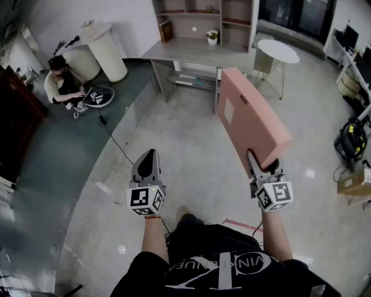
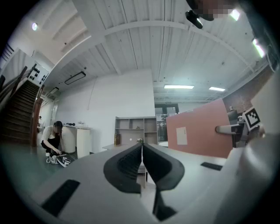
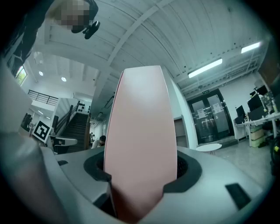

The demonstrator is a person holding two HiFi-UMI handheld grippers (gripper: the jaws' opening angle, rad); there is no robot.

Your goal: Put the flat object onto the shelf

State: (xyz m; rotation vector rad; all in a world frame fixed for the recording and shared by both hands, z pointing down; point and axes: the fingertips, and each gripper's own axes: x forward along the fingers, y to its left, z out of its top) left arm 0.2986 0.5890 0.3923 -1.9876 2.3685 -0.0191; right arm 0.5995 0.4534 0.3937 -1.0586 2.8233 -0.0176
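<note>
The left gripper [image 1: 149, 155] was closed, jaws together, with nothing between them. The pink flat object [image 1: 252, 116] was up in the air, tilted, well apart from the shelf [image 1: 203, 17] on the desk [image 1: 185, 51]. The right gripper [image 1: 262, 166] clamped its lower end.

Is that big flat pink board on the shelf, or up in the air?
In the air: the flat pink board is clamped in the right gripper, tilted above the floor, away from the wooden shelf unit.

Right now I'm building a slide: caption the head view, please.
Pink flat board held in the right gripper, shelf ahead; left gripper shut, empty.
</note>
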